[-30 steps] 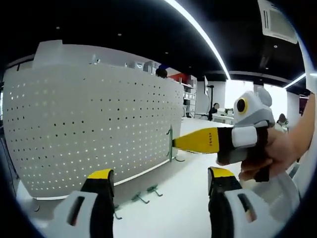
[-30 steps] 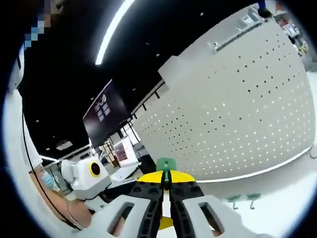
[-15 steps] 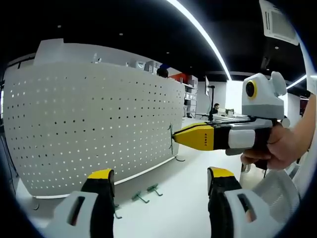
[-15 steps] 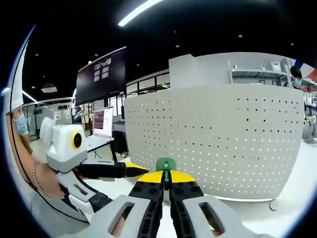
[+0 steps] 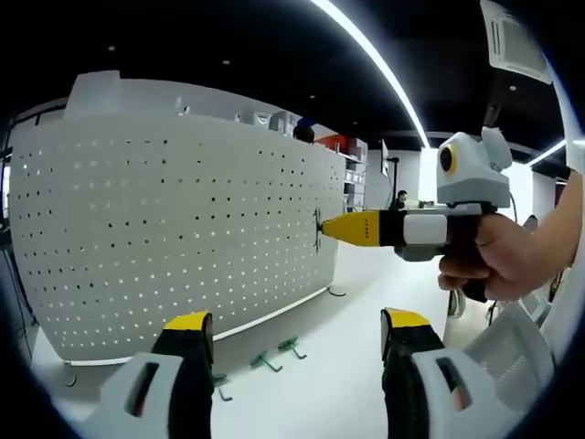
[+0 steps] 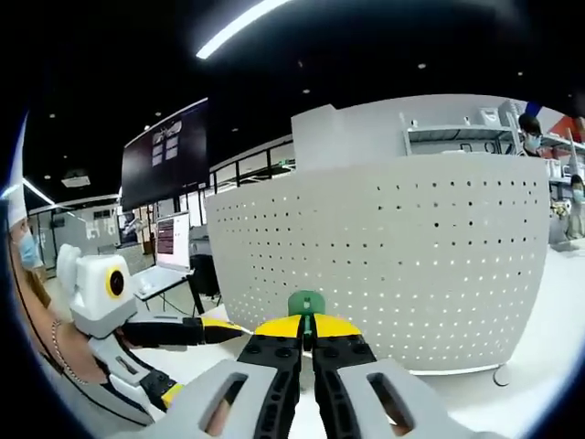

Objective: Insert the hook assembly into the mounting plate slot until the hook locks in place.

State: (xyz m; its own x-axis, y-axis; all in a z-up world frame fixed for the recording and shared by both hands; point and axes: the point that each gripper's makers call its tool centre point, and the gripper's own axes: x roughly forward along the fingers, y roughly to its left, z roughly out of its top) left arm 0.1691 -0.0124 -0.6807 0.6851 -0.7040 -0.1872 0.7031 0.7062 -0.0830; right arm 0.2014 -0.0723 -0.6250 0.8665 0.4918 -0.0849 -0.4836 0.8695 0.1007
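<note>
Right gripper view: green hook (image 6: 305, 303) between jaws.

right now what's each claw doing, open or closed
Left claw: open, holding nothing.
Right claw: closed on the green hook, at the white pegboard.

Counting what is showing

One pegboard (image 5: 174, 238) is standing upright; one green hook (image 5: 317, 229) is touching it, and three hooks (image 5: 265, 361) are lying on the table (image 5: 338, 366).
</note>
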